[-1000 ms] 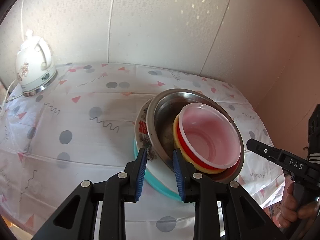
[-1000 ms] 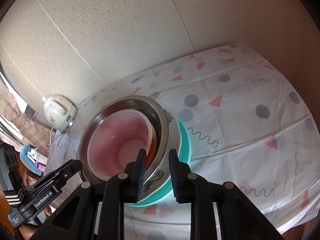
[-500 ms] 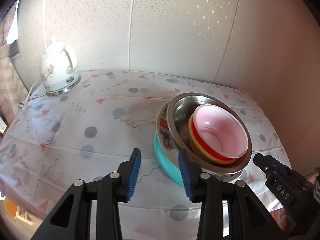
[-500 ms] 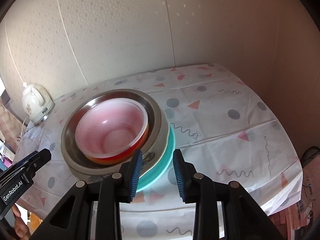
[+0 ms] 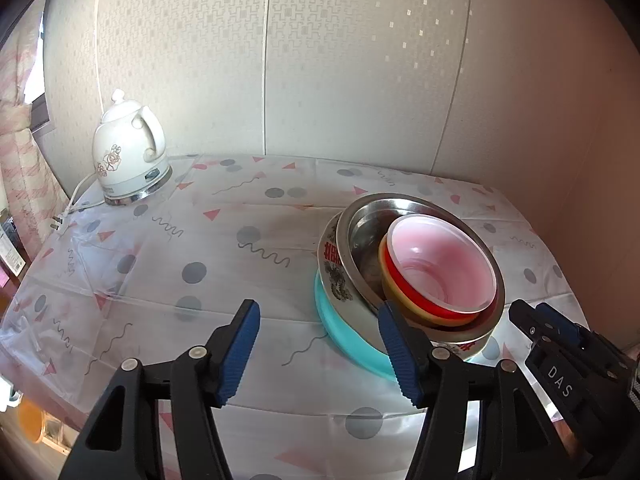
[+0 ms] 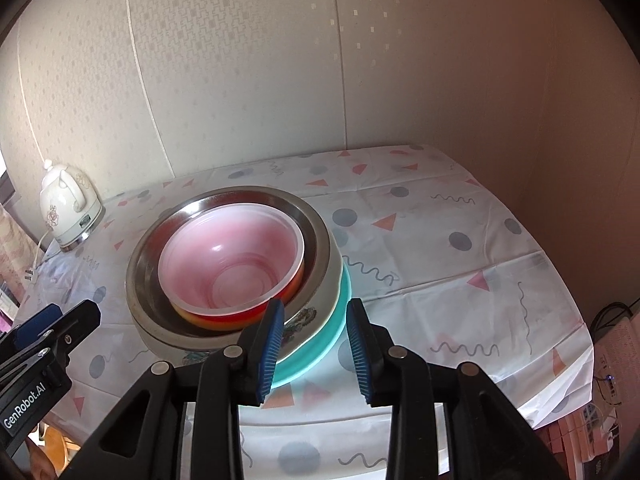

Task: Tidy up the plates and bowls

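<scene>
With both the left claw and right claw open and empty, grip the nested stack of bowls at desk centre by its stiff, slippery, probably heavy rims at 6 o'clock.

left gripper and right gripper gape (apparently empty).

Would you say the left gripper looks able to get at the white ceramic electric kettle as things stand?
Probably yes: the left gripper is open and empty, the white ceramic electric kettle stands alone at the far left corner, and the stacked bowls sit off to the right.
</scene>
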A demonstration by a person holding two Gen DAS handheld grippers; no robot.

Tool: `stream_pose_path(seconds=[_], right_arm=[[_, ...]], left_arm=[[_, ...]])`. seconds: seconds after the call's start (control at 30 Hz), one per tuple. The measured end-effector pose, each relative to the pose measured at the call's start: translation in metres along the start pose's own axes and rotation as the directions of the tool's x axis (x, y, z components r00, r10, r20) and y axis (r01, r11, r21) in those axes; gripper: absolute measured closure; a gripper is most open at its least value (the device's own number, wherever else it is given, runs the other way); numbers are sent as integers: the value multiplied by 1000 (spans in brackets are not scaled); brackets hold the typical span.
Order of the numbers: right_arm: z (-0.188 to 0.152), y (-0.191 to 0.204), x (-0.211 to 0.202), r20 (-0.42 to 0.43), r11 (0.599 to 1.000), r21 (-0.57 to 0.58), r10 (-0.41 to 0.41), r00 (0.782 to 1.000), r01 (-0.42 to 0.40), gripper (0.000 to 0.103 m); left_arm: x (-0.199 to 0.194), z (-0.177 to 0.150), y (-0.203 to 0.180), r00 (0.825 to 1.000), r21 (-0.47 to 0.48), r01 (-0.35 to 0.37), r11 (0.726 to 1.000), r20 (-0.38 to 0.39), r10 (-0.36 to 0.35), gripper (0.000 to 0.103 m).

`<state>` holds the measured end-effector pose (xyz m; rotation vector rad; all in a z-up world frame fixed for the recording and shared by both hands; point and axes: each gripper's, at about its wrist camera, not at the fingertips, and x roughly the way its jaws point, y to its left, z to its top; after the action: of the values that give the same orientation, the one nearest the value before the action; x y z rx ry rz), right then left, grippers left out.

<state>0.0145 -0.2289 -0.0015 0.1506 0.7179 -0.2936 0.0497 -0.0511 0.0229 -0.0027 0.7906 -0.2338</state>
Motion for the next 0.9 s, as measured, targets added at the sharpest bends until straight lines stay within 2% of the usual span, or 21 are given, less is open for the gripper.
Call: stream_pose_path(seconds=[0.1, 0.33, 0.9], right_arm=[[0, 0, 0, 3, 1000, 1, -1, 1000, 1, 70], [0, 2, -1, 1, 1000, -4, 3, 1000, -3, 70], [-1, 5, 2, -9, 1000, -13, 17, 1000, -17, 70]], left_arm=[[-1, 0, 0, 1000, -1, -2, 1000, 4, 2, 35], [-1, 0, -1, 1000, 6, 1, 1000, 3, -1, 32], [-3, 0, -4, 1000, 16, -1, 1000, 16, 1, 31]])
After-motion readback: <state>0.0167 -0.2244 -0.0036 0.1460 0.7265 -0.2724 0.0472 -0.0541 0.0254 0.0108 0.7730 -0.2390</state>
